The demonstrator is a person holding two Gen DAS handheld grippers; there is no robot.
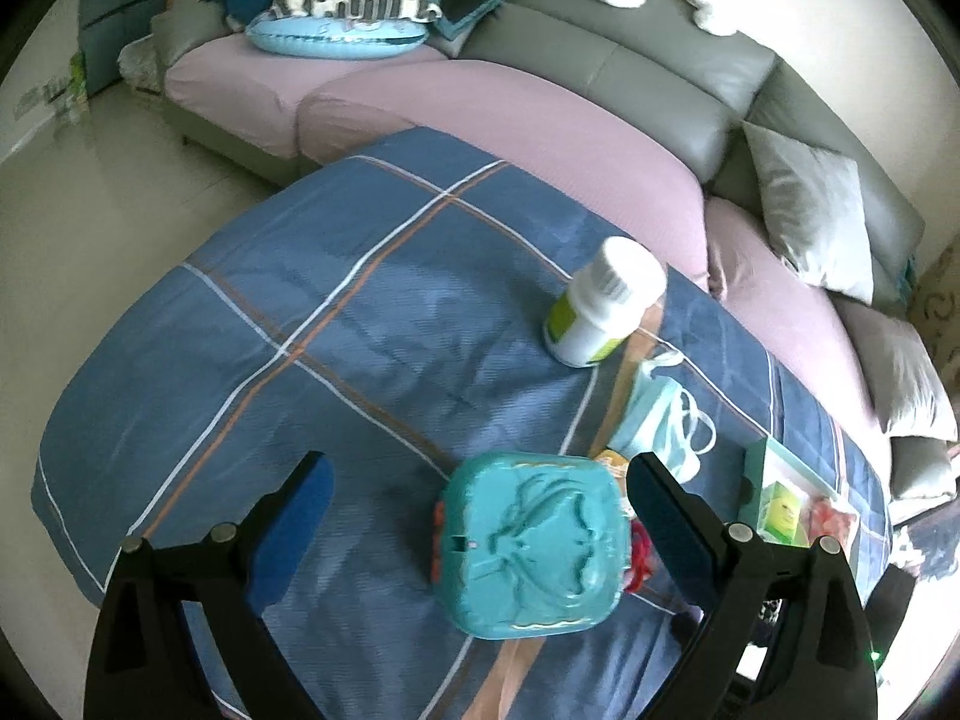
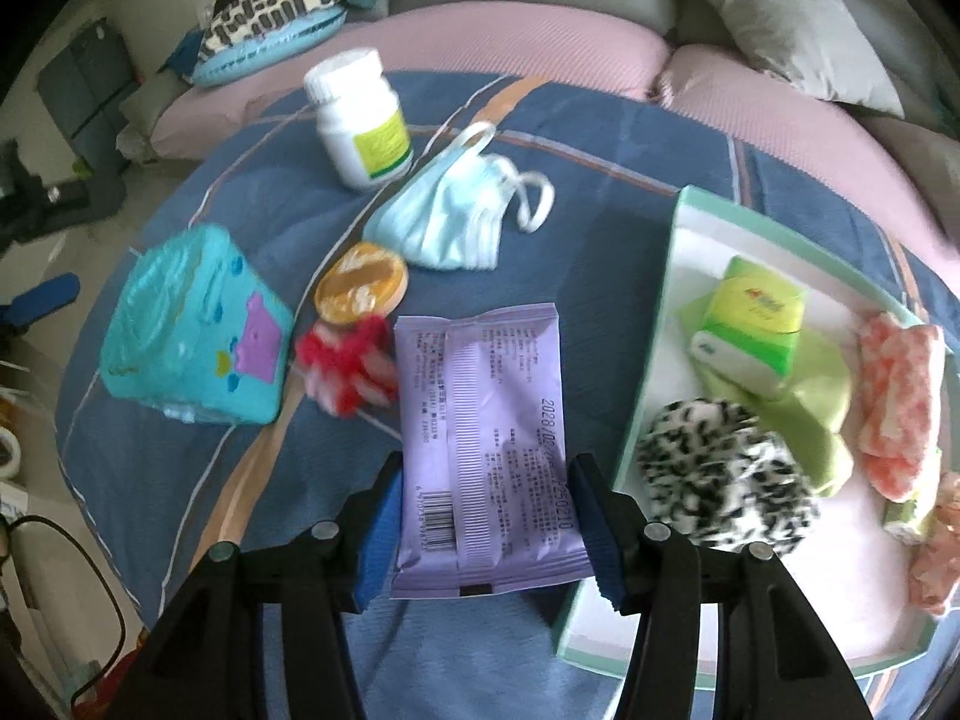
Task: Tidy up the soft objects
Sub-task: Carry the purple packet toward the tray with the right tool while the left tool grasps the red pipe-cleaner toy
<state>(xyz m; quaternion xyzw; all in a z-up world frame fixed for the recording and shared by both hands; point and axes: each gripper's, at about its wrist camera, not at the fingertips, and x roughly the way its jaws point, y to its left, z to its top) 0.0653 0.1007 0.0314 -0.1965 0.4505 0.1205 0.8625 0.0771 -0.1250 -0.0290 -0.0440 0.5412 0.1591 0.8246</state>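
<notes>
My right gripper (image 2: 489,468) is shut on a purple flat packet (image 2: 486,408), its blue pads pressing both long edges just above the blue checked cloth (image 2: 600,240). To its right, the green-rimmed white tray (image 2: 678,252) holds a green tissue pack (image 2: 750,324), a black-and-white fuzzy piece (image 2: 720,480), a green cloth (image 2: 822,408) and a pink patterned cloth (image 2: 894,396). My left gripper (image 1: 480,468) stands open over a turquoise wipes pack (image 1: 534,546), its pads not touching it. Pale blue face masks (image 2: 450,216) lie behind the packet.
A white bottle (image 2: 360,114) stands at the back of the cloth. An orange round packet (image 2: 360,291) and a red-and-white pompom (image 2: 348,366) lie between the wipes pack (image 2: 192,330) and the purple packet. A pink and grey sofa (image 1: 540,132) with cushions curves behind.
</notes>
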